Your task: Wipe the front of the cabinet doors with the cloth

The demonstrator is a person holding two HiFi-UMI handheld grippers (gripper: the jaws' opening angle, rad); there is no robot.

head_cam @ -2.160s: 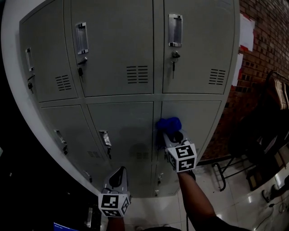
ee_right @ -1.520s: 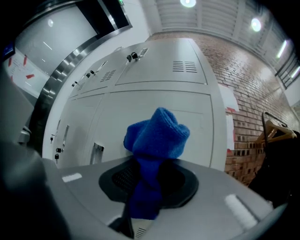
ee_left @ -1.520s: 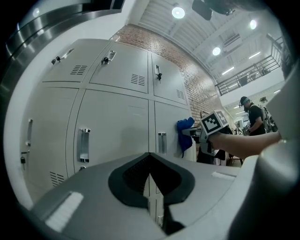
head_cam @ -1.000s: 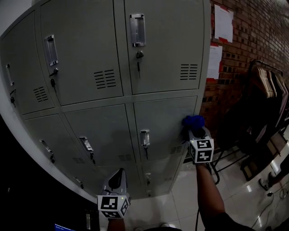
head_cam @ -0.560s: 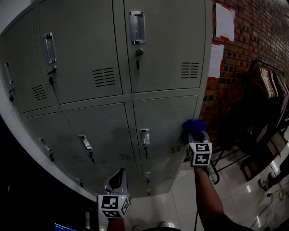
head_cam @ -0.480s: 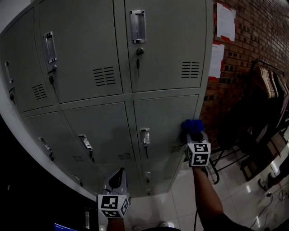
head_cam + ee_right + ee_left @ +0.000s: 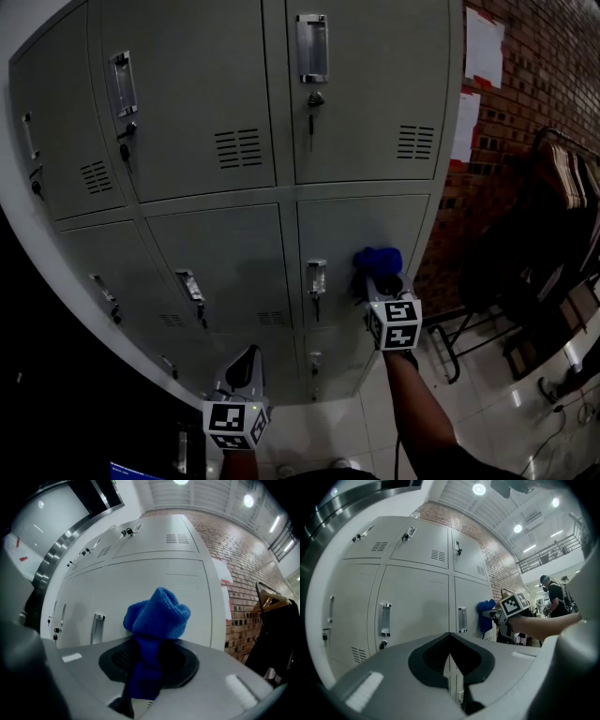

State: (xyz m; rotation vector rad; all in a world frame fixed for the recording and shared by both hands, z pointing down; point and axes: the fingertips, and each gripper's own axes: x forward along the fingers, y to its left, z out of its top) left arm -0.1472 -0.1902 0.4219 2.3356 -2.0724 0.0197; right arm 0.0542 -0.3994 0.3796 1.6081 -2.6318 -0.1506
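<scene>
Holding cloth [image 7: 378, 260] against cabinet door [image 7: 361, 225], R gripper [image 7: 375, 279] clamping it, L gripper [image 7: 249, 356] closed, empty

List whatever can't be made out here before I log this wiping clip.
- Contact between the cloth and the door: in the head view the bunched cloth and the right gripper cover it; in the right gripper view the cloth hides the spot.
- Print on the wall papers: head view, too small.
- Tops of the upper doors: cut off by the head view's top edge.
</scene>
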